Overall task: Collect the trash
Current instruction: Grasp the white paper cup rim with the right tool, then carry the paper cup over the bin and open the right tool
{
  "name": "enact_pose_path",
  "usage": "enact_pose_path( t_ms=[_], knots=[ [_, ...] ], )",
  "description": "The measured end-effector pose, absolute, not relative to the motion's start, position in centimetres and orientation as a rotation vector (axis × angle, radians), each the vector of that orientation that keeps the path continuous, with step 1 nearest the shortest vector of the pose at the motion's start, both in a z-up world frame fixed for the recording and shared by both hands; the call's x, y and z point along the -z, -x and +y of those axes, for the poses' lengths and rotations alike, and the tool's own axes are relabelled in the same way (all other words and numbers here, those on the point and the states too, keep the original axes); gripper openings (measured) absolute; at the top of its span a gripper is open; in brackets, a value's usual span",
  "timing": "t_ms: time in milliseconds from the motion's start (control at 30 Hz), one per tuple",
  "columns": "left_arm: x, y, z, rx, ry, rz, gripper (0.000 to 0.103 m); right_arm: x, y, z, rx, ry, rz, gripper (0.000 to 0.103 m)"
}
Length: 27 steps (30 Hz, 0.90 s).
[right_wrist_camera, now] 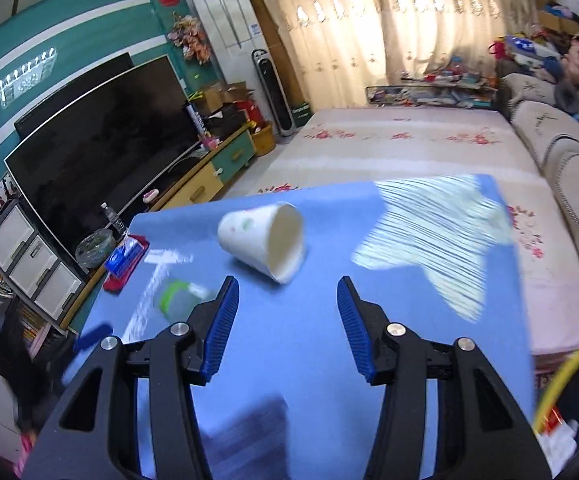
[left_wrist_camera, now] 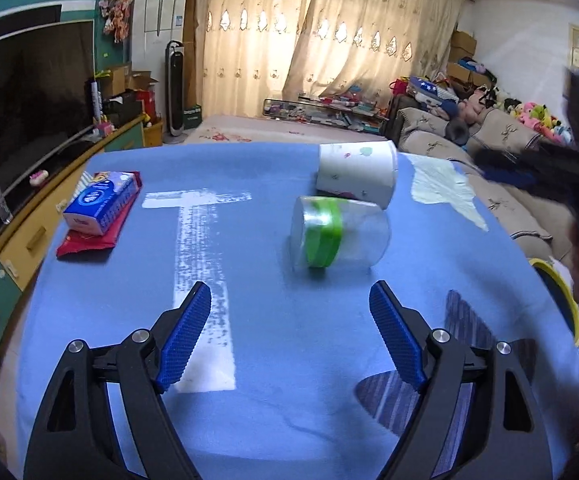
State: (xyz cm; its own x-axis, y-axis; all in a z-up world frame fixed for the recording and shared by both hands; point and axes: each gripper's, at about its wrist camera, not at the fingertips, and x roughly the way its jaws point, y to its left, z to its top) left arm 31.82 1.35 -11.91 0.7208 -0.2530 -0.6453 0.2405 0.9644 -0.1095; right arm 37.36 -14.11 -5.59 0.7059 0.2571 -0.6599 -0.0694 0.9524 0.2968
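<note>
My left gripper (left_wrist_camera: 289, 300) gapes wide and my right gripper (right_wrist_camera: 287, 294) stands half-open, both empty, over the blue table (left_wrist_camera: 269, 360); the paper cup (left_wrist_camera: 356, 174) and clear plastic cup (left_wrist_camera: 339, 238) lie tipped over, touching, toward its far edge.

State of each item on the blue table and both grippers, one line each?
paper cup: tipped on its side
clear plastic cup: on its side, green band
tissue pack: lying on red packet
left gripper: open, empty
right gripper: open, empty
</note>
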Motion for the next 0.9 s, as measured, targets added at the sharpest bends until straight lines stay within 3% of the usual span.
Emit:
enact_pose_path(
  t_ms=[233, 600, 667, 833, 900],
  knots=[
    [12.4, -31.8, 1.1, 0.296, 0.053, 0.750, 0.082, 8.2, -43.9, -11.4, -0.168, -0.269, 0.822, 0.049],
    [13.2, -32.1, 0.1, 0.324, 0.045, 0.790, 0.082, 10.9, -45.5, -10.0, -0.229, -0.281, 0.860, 0.049],
    [13.2, -32.1, 0.1, 0.327, 0.044, 0.791, 0.082, 11.2, -45.5, -9.5, -0.234, -0.256, 0.874, 0.027],
    [13.3, -32.2, -0.1, 0.334, 0.039, 0.803, 0.082, 10.1, -44.5, -7.9, -0.239, -0.194, 0.838, 0.003],
    [13.4, -32.1, 0.0, 0.335, 0.039, 0.807, 0.082, 9.5, -44.2, -7.6, -0.236, -0.178, 0.820, 0.002]
  ],
)
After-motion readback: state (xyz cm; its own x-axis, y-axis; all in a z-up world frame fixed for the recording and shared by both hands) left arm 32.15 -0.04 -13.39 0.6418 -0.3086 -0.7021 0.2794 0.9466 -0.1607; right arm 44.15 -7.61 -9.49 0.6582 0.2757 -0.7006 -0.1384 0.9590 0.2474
